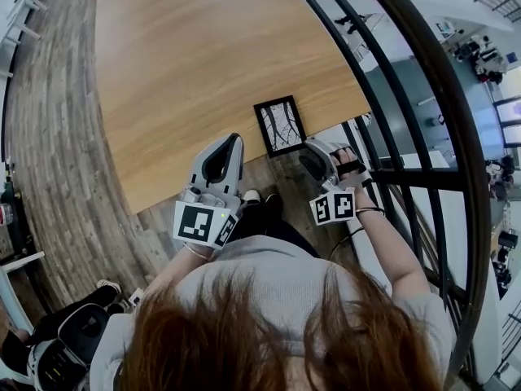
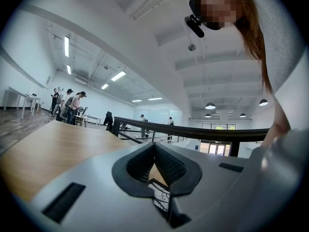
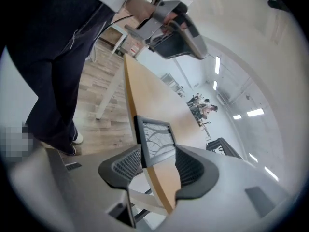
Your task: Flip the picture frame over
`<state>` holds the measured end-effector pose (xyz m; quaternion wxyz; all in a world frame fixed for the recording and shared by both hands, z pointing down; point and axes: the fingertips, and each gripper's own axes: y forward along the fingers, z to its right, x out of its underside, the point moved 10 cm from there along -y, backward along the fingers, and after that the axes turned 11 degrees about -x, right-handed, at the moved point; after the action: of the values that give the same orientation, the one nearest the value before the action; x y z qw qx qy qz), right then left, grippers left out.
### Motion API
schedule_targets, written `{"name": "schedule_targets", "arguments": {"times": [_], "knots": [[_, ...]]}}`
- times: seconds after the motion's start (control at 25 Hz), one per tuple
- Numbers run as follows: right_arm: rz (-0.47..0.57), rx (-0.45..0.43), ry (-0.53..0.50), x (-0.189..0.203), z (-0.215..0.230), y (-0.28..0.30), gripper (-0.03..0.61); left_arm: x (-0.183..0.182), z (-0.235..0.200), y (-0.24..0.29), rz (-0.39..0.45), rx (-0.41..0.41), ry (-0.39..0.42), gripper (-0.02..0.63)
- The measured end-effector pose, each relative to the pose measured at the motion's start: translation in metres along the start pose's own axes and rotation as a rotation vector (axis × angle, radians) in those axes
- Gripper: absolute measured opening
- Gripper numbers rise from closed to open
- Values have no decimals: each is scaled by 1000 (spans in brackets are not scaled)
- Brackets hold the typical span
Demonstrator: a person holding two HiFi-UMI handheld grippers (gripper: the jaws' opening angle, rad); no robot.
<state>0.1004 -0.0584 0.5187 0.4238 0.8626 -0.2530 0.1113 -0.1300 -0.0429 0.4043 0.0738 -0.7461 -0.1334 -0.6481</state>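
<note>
the black rectangular picture frame with a drawing of branches lies flat, picture side up, on the light wooden worktop. its near short end reaches the worktop's near edge, close to the right corner. much bare wood is free to its left and behind it. the right hand-held gripper is just beside the frame's near end, jaws wide apart and not pressing on it. the left hand-held gripper is near the same edge, jaws together and empty. a black metal railing runs close along the right side.
</note>
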Motion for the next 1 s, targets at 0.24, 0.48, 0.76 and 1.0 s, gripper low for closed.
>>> {"name": "schedule_targets", "arguments": {"times": [0.24, 0.48, 0.76, 1.0], "knots": [[223, 303, 362, -28, 49, -62, 206, -6, 6, 9, 35, 40, -14, 6], [613, 519, 842, -54, 82, -100, 204, -18, 17, 15, 73, 88, -21, 6], [789, 532, 1053, -65, 91, -110, 107, -30, 24, 19, 103, 125, -30, 6], [833, 529, 1192, -72, 95, -104, 17, -34, 32, 20, 114, 157, -27, 6]]}}
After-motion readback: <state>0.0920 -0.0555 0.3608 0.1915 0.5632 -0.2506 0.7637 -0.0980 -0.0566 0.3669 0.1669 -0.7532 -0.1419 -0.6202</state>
